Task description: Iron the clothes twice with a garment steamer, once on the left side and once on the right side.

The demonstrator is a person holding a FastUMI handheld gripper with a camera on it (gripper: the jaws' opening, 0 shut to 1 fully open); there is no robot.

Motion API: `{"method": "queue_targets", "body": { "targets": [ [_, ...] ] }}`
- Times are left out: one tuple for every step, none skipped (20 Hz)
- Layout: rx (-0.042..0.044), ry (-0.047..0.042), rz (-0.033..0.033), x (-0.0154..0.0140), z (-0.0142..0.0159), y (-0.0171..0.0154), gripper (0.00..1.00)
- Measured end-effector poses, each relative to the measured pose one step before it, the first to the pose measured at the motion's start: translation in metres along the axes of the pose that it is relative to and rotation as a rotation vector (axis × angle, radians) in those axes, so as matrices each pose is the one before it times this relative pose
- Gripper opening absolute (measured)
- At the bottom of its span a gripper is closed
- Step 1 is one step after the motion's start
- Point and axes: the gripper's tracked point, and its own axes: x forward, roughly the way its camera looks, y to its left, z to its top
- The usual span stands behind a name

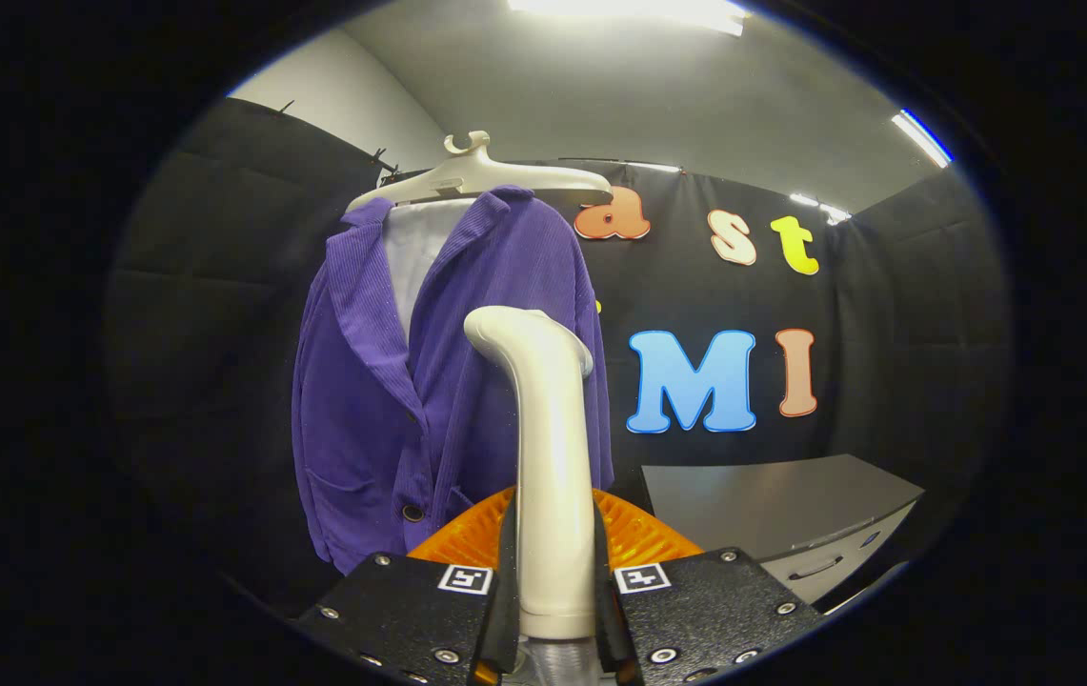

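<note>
The gripper [554, 595] has its two black fingers [410, 610] closed on the cream handle of the garment steamer [548, 457], one finger pressing on each side of the shaft, so the steamer stands upright between them; each finger carries a small square black-and-white marker [464, 578] on its top face near the handle; the steamer's shaft rises straight from the grip and bends at its top toward the left, ending in a rounded head that sits in front of the jacket; whether the head touches the cloth cannot be told from this view; behind the shaft, just beyond the fingers, an orange ribbed part [634, 534] fans out on both sides; the purple corduroy jacket [381, 381] hangs just ahead of the fingers and a little to their left, on a white plastic hanger [476, 176] whose hook shows at the top; the jacket's lapels lie open over a pale lining [414, 257], a dark button [412, 512] sits low on its front, and a patch pocket shows near the hem; the steamer head stands before the jacket's right-hand front panel as seen, near mid-height; to the right, beyond the fingers and apart from the jacket, a grey counter [772, 505] with a drawer handle on its front stands against the black booth wall; ceiling lights [919, 138] glow above.
</note>
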Motion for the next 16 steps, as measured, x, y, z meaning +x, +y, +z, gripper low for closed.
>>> {"method": "queue_targets", "body": {
  "targets": [
    [0.00009, 0.01663, 0.00376, -0.00345, -0.00806, 0.00165, 0.32],
    [-0.00389, 0.01357, 0.00449, -0.00289, -0.00630, 0.00158, 0.32],
    [-0.00562, 0.01672, 0.00596, -0.00210, -0.00855, 0.00091, 0.32],
    [-0.00668, 0.01774, 0.00680, -0.00250, -0.00925, 0.00137, 0.32],
    [-0.00234, 0.01978, 0.00659, -0.00200, -0.01054, 0.00128, 0.32],
    [-0.00340, 0.01956, 0.00671, -0.00230, -0.01094, 0.00261, 0.32],
    [-0.00864, 0.02272, 0.00680, -0.00123, -0.01142, 0.00239, 0.32],
    [-0.00857, 0.02058, 0.00671, -0.00164, -0.01168, 0.00208, 0.32],
    [-0.00510, 0.02022, 0.00691, -0.00104, -0.01070, 0.00319, 0.32],
    [-0.00608, 0.02105, 0.00692, -0.00112, -0.01138, 0.00236, 0.32],
    [-0.00792, 0.02450, 0.00712, 0.00142, -0.01248, 0.00327, 0.32],
    [-0.01359, 0.01958, 0.00191, -0.00078, -0.01182, 0.00183, 0.32],
    [-0.01575, 0.00664, -0.00149, -0.00110, -0.00815, 0.00063, 0.32],
    [-0.01078, 0.00752, 0.00211, -0.00143, -0.00656, 0.00180, 0.32],
    [0.00621, 0.01271, 0.00601, -0.00084, -0.01096, 0.00174, 0.32],
    [0.00190, 0.03097, 0.00926, 0.00188, -0.01299, 0.00234, 0.32]
  ]
}}
